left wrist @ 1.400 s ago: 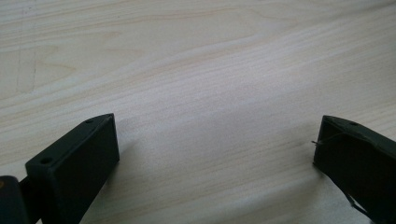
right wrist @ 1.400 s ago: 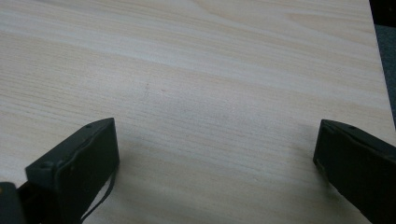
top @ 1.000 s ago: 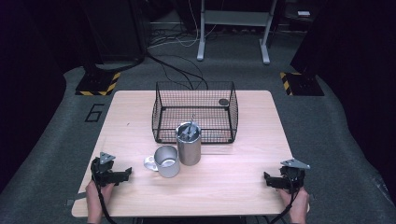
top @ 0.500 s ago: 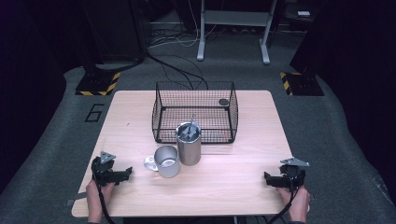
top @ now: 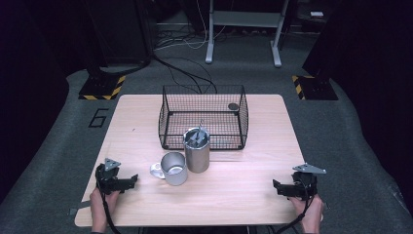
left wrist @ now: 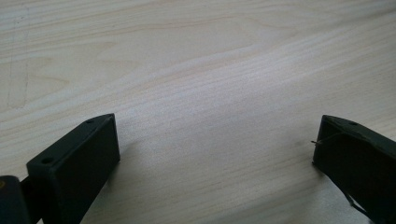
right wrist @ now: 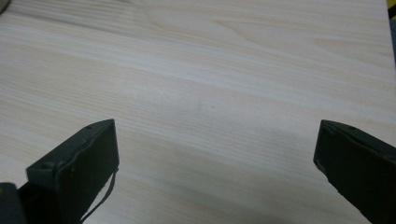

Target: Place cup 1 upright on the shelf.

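**Both grippers wait with jaws apart, near the mug**

The metal mug (top: pixel 174 168) stands just in front of the wire basket (top: pixel 203 117), touching the tall steel cup (top: pixel 197 150) at its right. The left gripper (top: pixel 127 182) rests on the table (top: pixel 243 165) left of the mug, jaws spread wide, holding nothing. The right gripper (top: pixel 278 187) lies well apart to the mug's right, jaws also wide and empty.
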Demonstrator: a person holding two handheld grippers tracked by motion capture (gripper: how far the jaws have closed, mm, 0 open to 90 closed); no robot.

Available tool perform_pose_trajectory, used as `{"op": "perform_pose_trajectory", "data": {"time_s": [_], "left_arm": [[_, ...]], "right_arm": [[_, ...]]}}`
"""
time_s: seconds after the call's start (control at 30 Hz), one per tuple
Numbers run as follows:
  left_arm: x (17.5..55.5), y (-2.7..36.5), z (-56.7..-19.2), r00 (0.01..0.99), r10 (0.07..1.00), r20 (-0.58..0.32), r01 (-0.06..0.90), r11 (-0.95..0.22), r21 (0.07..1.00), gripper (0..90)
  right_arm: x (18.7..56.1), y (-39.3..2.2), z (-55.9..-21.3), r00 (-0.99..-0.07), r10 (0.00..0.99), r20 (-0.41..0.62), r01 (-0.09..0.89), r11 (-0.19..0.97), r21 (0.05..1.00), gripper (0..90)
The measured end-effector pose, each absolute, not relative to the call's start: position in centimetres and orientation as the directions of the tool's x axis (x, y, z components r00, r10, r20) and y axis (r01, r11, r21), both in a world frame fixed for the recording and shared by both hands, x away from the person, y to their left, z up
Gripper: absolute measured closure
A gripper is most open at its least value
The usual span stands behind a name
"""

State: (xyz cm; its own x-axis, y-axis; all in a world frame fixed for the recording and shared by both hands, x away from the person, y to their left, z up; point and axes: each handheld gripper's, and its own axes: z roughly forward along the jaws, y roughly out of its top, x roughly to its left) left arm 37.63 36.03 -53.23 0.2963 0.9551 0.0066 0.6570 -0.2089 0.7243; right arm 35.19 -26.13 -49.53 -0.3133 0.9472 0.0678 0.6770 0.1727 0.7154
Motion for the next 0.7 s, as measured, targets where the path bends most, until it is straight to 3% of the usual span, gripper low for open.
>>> {"op": "perform_pose_trajectory", "data": {"time_s": [0.7], "left_arm": [[37.6,36.0,-53.2,0.294,0.956,0.007,0.657,-0.207,0.725,0.3]], "right_arm": [[35.9,-20.5,-46.3,-0.48,0.875,0.061,0.605,0.28,0.745,0.0]]}}
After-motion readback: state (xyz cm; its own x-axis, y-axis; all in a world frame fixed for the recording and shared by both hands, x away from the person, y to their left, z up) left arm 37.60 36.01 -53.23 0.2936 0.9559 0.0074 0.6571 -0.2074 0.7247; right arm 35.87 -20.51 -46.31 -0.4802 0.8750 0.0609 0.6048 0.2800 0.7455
